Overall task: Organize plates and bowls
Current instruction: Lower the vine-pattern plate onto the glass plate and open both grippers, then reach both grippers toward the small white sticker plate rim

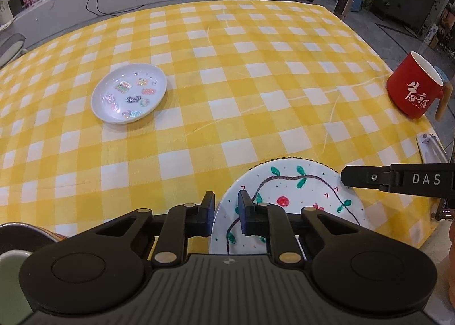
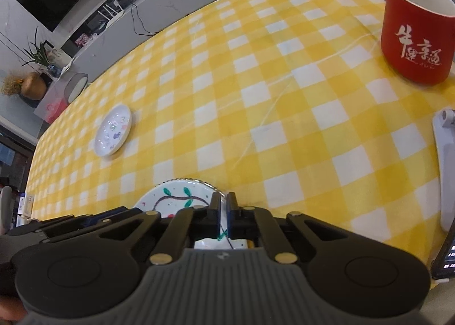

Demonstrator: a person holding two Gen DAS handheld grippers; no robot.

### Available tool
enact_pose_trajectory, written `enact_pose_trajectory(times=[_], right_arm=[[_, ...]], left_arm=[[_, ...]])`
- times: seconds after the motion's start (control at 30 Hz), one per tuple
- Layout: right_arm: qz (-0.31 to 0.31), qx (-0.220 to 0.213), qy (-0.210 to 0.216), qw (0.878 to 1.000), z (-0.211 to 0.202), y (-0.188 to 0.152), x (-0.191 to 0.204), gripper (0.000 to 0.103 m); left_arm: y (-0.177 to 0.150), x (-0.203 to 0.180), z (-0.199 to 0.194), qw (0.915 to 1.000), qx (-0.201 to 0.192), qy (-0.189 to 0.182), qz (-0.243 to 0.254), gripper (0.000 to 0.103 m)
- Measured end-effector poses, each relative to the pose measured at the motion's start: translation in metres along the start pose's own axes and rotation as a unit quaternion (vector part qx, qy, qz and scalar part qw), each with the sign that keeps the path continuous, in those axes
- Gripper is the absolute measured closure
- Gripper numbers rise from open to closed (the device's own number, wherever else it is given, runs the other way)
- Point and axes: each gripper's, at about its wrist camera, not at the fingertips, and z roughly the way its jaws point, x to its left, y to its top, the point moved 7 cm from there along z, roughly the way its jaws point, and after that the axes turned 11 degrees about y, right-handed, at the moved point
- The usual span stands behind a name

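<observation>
Both hand-held grippers at the vine-painted plate

Left hand-held gripper straddles the painted plate rim, contact unclear; right hand-held gripper clamps its far edge, near part hidden; sticker plate lies farther across the checked surface

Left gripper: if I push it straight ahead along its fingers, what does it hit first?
The painted plate: its left rim already sits between the left gripper fingers. Beyond that rim, only bare checkered tablecloth shows; depth is uncertain.
</observation>
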Motion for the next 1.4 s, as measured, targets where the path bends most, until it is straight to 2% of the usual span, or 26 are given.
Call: enact_pose_trajectory(times=[0.2, 0.3, 0.37, 0.63, 0.97, 1.17, 1.4], right_arm=[[-0.005, -0.009, 0.009, 1.0, -0.004, 0.001, 0.003, 0.096], [-0.031, -0.02, 0.005, 0.999, -0.007, 0.001, 0.012, 0.091], [-0.045, -0.026, 0.002, 0.999, -0.008, 0.002, 0.017, 0.075], [-0.061, -0.044, 0.026, 0.997, -0.002, 0.006, 0.039, 0.072], [-0.042, -0.043, 0.074, 0.995, 0.024, 0.014, 0.07, 0.063], [-0.023, -0.04, 0.111, 0.993, 0.045, 0.02, 0.091, 0.063], [-0.037, -0.037, 0.119, 0.992, 0.069, 0.027, 0.113, 0.063]], left_arm=[[0.002, -0.001, -0.007, 0.9998, -0.016, 0.007, 0.01, 0.083], [0.004, 0.0, -0.018, 0.9995, -0.025, 0.012, 0.017, 0.078], [0.007, 0.001, -0.027, 0.9993, -0.028, 0.015, 0.019, 0.074], [0.023, 0.02, -0.053, 0.9996, -0.026, 0.003, 0.014, 0.069], [0.044, 0.081, -0.065, 0.9986, -0.038, 0.037, 0.009, 0.067], [0.049, 0.112, -0.058, 0.9991, -0.034, 0.016, -0.019, 0.065], [0.055, 0.133, -0.043, 0.999, -0.04, 0.0, -0.02, 0.06]])
